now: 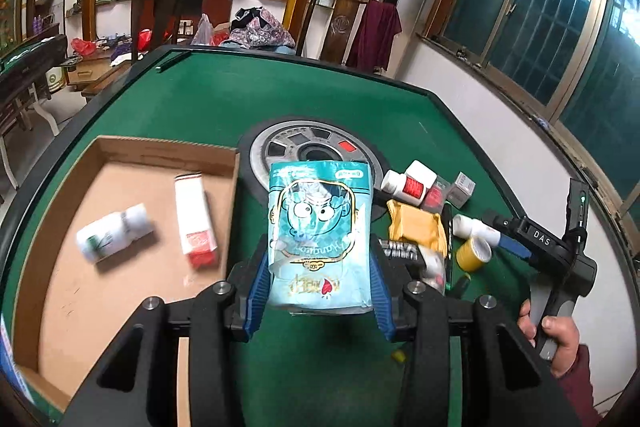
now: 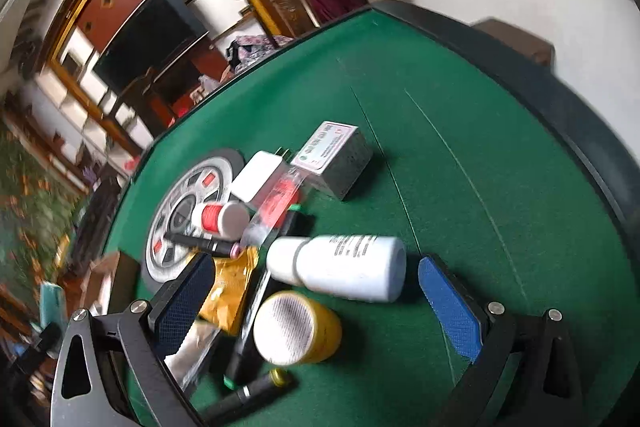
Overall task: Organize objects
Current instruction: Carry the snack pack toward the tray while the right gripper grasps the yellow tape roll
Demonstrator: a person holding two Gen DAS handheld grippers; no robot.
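Left gripper (image 1: 318,291), nearest the lens: blue pads clenched on a teal cartoon-printed pouch (image 1: 319,235), held above the green felt table (image 1: 192,107) just right of the cardboard tray (image 1: 160,147). In the tray: a white bottle (image 1: 114,231) and a red-and-white carton (image 1: 195,217), lying apart. Right gripper (image 2: 320,297): fingers spread, released, flanking a yellow can (image 2: 298,327) and a white bottle on its side (image 2: 340,267). Beyond: a yellow packet (image 2: 228,287), a red-labelled small bottle (image 2: 220,217), a grey box (image 2: 336,159), a round metal hub (image 1: 304,147).
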